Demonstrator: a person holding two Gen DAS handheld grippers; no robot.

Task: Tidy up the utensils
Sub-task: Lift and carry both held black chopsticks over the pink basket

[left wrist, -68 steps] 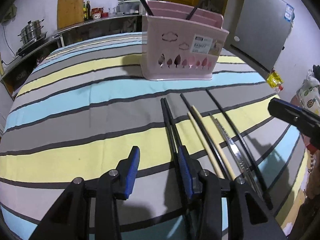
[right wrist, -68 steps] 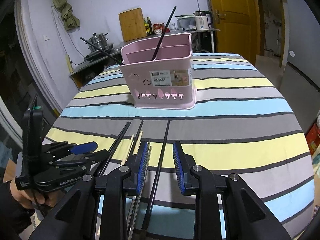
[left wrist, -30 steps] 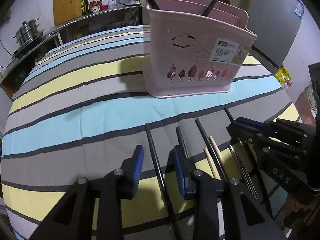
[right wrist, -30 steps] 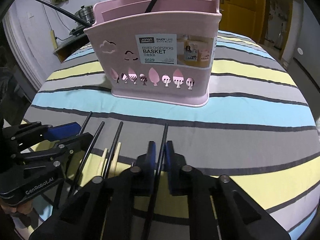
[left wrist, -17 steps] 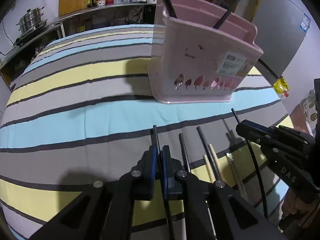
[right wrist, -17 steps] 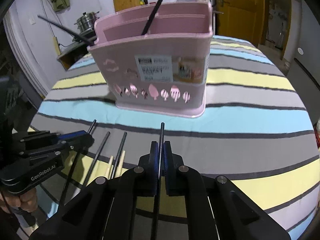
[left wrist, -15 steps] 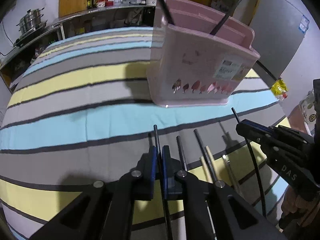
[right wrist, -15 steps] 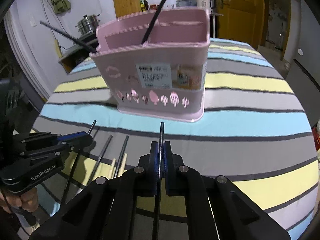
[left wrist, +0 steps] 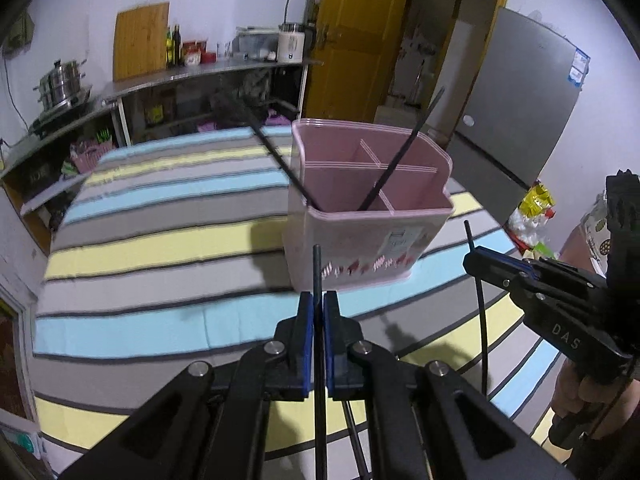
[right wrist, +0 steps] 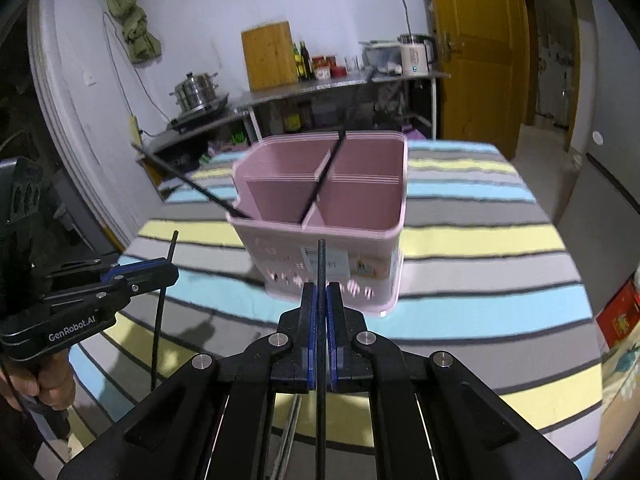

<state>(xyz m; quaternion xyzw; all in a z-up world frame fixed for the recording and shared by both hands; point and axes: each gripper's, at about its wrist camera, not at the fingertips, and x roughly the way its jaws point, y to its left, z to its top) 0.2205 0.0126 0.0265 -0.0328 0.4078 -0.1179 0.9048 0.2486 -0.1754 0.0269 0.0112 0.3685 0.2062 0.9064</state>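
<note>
Item: black chopstick, two in hand. Left tongs (left wrist: 315, 334) clenched on one chopstick (left wrist: 317, 276); right tongs (right wrist: 321, 320) clenched on another chopstick (right wrist: 321, 268). Each stick runs lengthwise between the blue pads (left wrist: 306, 332), its tip standing forward of the tongs and its tail passing back beneath them, both held above the striped desk (left wrist: 160, 240) and just short of the pink basket (left wrist: 360, 248). Basket: four compartments under an open top; two black sticks already lean in it, one out over the left rim, one across the dividers. A few more utensils lie on the desk below the right tongs, too hidden to name. Handling, as judged: thin, stiff, very light, smooth-surfaced, so likely to pivot or slide in a two-pad grip if nudged against the rim. Not fragile. Best hold appears to be near mid-length, as now, leaving enough free tip to lead into a compartment. Tip-down entry advised, since a level release would likely leave the stick bridging the dividers. Basket looks light and may shift if pushed.
</note>
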